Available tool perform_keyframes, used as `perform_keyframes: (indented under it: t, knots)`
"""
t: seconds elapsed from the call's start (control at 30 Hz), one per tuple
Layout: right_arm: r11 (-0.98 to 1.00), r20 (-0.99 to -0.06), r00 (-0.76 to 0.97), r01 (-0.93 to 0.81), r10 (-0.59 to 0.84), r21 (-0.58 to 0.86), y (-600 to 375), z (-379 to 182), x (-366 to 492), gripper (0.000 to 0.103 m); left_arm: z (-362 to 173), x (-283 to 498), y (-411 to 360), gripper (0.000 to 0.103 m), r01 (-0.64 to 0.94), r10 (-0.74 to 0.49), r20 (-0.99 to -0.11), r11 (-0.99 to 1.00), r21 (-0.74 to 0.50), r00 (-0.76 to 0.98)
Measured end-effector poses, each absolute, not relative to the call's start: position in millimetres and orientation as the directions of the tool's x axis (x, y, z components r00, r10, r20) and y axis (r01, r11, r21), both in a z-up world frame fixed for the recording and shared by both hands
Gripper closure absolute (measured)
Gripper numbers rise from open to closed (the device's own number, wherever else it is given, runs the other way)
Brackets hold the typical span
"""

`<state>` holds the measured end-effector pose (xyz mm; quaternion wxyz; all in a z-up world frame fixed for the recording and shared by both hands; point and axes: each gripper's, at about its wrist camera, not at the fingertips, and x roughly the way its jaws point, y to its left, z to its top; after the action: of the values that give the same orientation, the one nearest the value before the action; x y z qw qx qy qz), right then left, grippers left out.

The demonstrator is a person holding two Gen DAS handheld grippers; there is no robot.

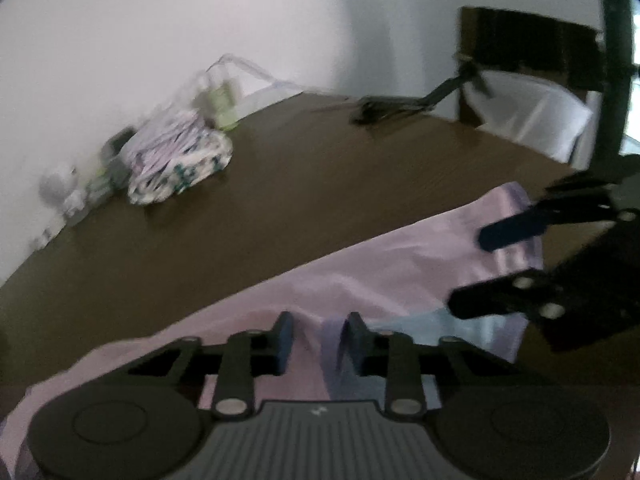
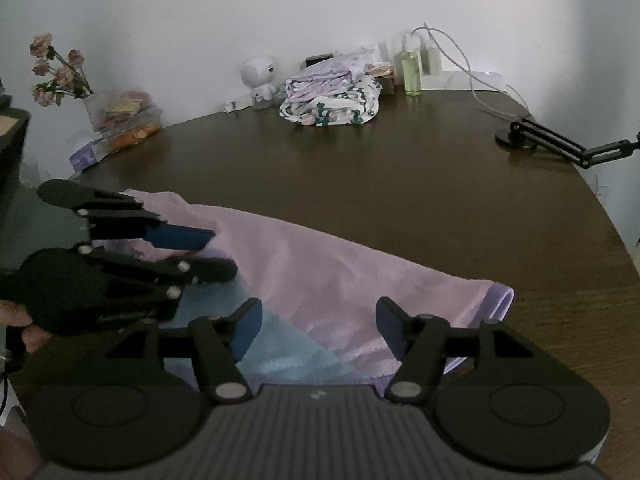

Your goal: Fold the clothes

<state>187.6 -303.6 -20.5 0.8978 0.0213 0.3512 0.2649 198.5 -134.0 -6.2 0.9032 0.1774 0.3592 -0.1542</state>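
Note:
A pale pink garment (image 1: 380, 272) (image 2: 320, 264) with a purple hem and a light blue part (image 2: 280, 352) lies spread along the near side of a dark wooden table (image 2: 400, 184). My left gripper (image 1: 320, 322) (image 2: 223, 253) is low over its left end. Its jaws are drawn close, with a ridge of cloth and hem between them. My right gripper (image 2: 318, 310) (image 1: 467, 271) hangs over the garment's right end. It is wide open with nothing pinched between its fingers. The left wrist view is motion-blurred.
A folded pile of patterned clothes (image 2: 332, 100) (image 1: 180, 160) sits at the back by the wall, beside a white figurine (image 2: 260, 76) and a green bottle (image 2: 412, 68). Flowers in a vase (image 2: 60, 68) stand back left. A black jointed stand (image 2: 560, 144) lies at the right edge.

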Motion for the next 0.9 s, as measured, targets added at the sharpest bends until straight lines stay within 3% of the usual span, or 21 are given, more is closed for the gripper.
perform_keyframes:
  t: [0.13,0.43,0.67,0.77,0.83,0.9]
  knots:
    - [0.846,-0.608,0.606,-0.476,0.513,0.240,-310,-25,188,0.037,3,211,-123,0.097,0.363,-0.189,-0.708,0.926,0.102,0.681]
    - [0.824,-0.581,0.600,-0.504,0.550,0.259,-318,-28,185,0.037,25,239,-98,0.098,0.248,-0.277,-0.701,0.958,-0.145,0.658]
    - [0.816,-0.570,0.601,-0.518,0.561,0.256,-319,-30,181,0.035,15,263,-118,0.096,0.235,-0.267,-0.720,0.961,-0.147,0.641]
    - [0.814,-0.566,0.602,-0.523,0.563,0.253,-319,-31,180,0.035,6,265,-120,0.077,0.240,-0.299,-0.725,0.953,-0.187,0.621]
    - [0.812,-0.564,0.600,-0.521,0.567,0.262,-322,-30,181,0.035,6,262,-114,0.044,0.244,-0.341,-0.711,0.940,-0.240,0.615]
    - [0.815,-0.560,0.603,-0.508,0.568,0.280,-327,-29,182,0.032,17,252,-102,0.040,0.264,-0.368,-0.670,0.930,-0.257,0.645]
